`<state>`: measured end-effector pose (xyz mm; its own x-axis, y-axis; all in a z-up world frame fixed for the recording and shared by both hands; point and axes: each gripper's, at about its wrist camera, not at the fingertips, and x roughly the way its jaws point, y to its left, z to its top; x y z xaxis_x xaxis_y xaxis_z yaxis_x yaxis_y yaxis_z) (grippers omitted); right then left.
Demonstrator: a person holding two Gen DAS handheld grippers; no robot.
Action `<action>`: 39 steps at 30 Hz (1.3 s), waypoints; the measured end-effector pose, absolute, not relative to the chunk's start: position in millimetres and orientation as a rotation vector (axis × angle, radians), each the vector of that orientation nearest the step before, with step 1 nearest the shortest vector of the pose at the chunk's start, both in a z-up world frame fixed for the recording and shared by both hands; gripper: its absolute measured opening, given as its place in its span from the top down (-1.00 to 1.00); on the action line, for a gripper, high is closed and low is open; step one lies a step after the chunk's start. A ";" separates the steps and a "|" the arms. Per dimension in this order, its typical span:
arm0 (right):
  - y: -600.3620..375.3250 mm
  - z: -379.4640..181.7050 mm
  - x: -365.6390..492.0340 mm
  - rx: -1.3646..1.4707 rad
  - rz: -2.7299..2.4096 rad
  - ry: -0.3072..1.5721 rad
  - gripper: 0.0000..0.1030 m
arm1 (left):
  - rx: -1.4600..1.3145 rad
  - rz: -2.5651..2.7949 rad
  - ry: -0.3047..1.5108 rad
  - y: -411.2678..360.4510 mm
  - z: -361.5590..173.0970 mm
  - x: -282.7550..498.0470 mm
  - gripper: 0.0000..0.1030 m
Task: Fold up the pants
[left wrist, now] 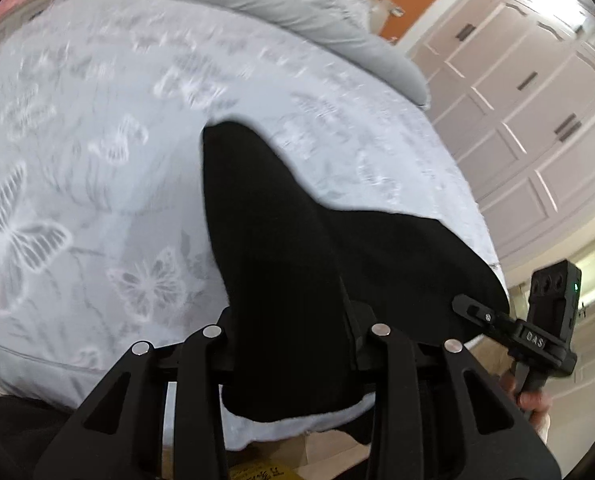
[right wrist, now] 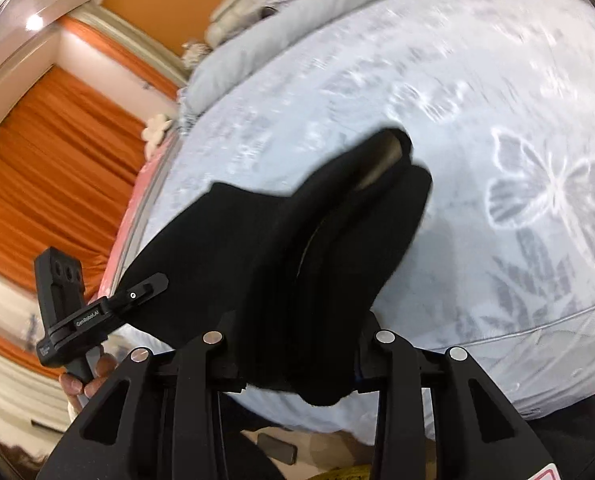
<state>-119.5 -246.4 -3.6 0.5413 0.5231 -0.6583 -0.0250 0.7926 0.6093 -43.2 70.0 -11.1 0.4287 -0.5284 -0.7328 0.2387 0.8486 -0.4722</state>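
Note:
The black pants (left wrist: 273, 220) hang lifted over a pale blue butterfly bedsheet (left wrist: 77, 200). In the left wrist view the cloth runs up between my left gripper's fingers and hides their tips. The right wrist view shows the left gripper (right wrist: 153, 282) pinched on the pants' (right wrist: 257, 240) near edge. My right gripper (left wrist: 463, 304) is clamped on the other end of the same edge, and the fabric stretches between the two. The far end of the pants still rests on the bed.
A grey rolled duvet (left wrist: 297, 12) lies across the far end of the bed. White wardrobe doors (left wrist: 517, 100) stand to the right and an orange curtain (right wrist: 57, 180) to the left. A person's hand (right wrist: 85, 376) grips the left handle, near the bed's edge.

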 end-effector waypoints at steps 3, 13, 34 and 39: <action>-240.1 28.4 -124.4 0.561 0.380 0.913 0.36 | -0.291 -0.521 0.999 72.7 26.6 -54.0 0.37; -227.3 164.3 -147.8 0.416 0.487 0.611 0.36 | -0.191 -0.585 0.695 86.5 163.8 -97.9 0.37; -217.0 250.0 -3.4 0.304 0.489 0.290 0.35 | -0.063 -0.421 0.291 59.7 266.0 14.8 0.33; -222.9 216.8 80.2 0.333 0.440 0.305 0.35 | -0.078 -0.352 0.310 49.4 237.2 105.9 0.33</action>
<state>80.2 -222.9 216.8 0.8615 0.4604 -0.2141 -0.3624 0.8529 0.3758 105.9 49.4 237.2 0.8922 -0.3504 -0.2850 0.3265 0.9363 -0.1290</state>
